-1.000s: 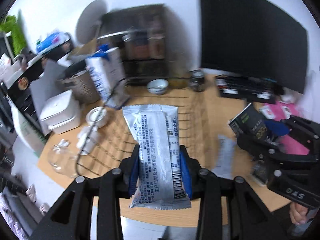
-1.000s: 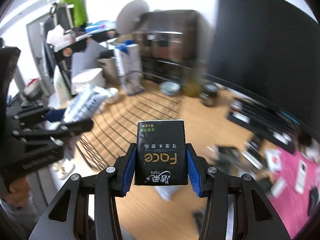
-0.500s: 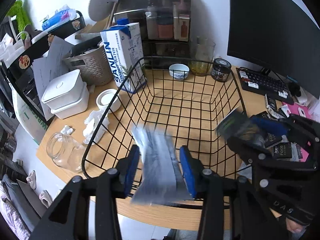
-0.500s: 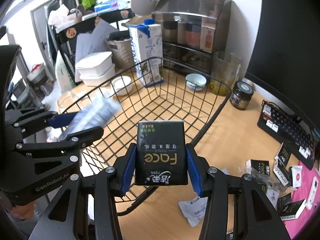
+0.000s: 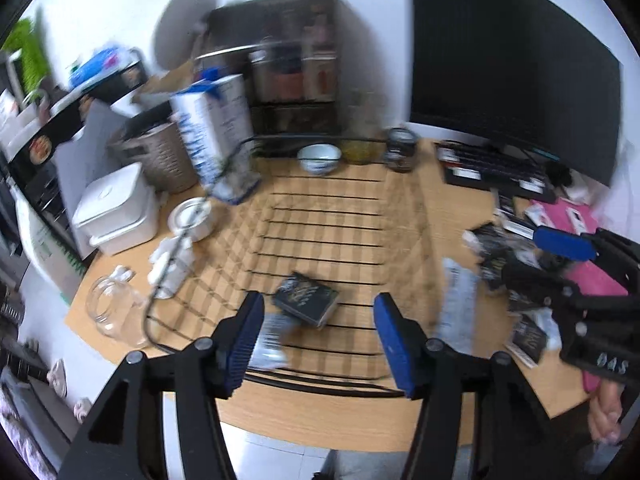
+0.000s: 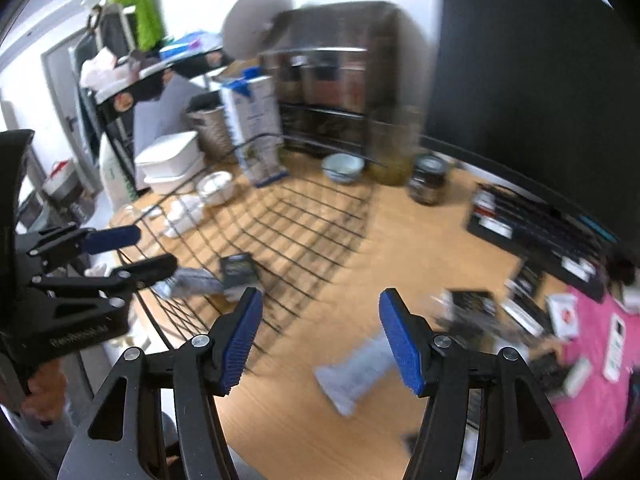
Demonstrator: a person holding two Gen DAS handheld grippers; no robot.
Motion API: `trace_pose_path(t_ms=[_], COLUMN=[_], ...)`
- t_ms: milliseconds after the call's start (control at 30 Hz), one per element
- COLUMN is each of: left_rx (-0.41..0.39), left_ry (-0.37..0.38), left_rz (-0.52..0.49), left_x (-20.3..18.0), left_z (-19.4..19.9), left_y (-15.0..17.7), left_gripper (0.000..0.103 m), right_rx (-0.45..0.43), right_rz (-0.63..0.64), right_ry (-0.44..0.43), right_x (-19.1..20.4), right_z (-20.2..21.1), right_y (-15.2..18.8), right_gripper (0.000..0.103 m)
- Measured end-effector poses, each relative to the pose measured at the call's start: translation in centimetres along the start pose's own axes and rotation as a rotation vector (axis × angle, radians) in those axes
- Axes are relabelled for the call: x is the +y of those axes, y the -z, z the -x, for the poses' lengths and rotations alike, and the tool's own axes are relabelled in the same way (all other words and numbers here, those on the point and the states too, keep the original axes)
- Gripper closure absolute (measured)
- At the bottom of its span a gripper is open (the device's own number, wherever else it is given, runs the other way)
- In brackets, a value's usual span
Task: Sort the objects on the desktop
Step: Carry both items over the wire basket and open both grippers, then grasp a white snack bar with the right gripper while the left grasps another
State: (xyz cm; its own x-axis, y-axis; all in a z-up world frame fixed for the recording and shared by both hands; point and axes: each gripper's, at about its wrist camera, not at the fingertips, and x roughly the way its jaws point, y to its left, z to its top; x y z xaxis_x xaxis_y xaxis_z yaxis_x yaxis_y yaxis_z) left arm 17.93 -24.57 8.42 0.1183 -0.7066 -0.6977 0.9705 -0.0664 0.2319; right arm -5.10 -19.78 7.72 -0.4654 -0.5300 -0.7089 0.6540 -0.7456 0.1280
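Both packs have left the jaws since the earlier frames: the silver snack packet (image 5: 269,338) and the black Face tissue pack (image 5: 306,299) now lie on the floor of the wire basket (image 5: 324,236), near its front rim, the tissue pack partly over the packet. We read the left gripper (image 5: 318,334) as open — its jaws have just been opening and nothing sits between the blue pads (image 5: 245,340). The right gripper (image 6: 320,332) is likewise open, jaws just widened, with only bare desk (image 6: 400,248) and a loose white sachet (image 6: 356,372) seen beyond them. We judge that both items were released from just above the basket so they would drop inside without bouncing over the low wire wall. The basket stands on the desk between the milk carton (image 5: 216,136) and the keyboard (image 5: 496,168). Further small dark packs (image 6: 468,308) remain scattered on the desk to the right — we take these as the next candidates for sorting. Motion blur limits finer detail.
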Motion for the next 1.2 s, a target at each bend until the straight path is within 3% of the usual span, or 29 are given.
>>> trace_pose_path(t_ms=[200,433,633,1067,1200], left_rx=[0.024,0.106,0.182,0.252,0.259], left_ry=[0.122,0.113,0.064,0.045,0.058], left_rz=[-0.135,-0.269,-0.276,-0.289,-0.294], left_x=[-7.8,-15.3,-16.3,-17.1,-17.1], left_z=[0.7,-4.1,-9.4,-14.3,-14.4], left_y=[0.9,2.1,2.4,3.3,3.3], left_gripper=[0.038,0.037,0.037,0.037,0.039], right_rx=[0.034,0.148,0.217,0.256,0.25], right_rz=[-0.093,-0.222,-0.242,-0.186,-0.188], right_ry=[0.11,0.211,0.225,0.285,0.295], right_x=[-6.4,-12.7,-14.7,-14.2,-14.1], right_z=[2.7,0.7,-2.5,-4.8,-4.4], right_y=[4.2,9.4,11.6,11.9,12.1], right_gripper=[0.037,0.037,0.037,0.037,0.052])
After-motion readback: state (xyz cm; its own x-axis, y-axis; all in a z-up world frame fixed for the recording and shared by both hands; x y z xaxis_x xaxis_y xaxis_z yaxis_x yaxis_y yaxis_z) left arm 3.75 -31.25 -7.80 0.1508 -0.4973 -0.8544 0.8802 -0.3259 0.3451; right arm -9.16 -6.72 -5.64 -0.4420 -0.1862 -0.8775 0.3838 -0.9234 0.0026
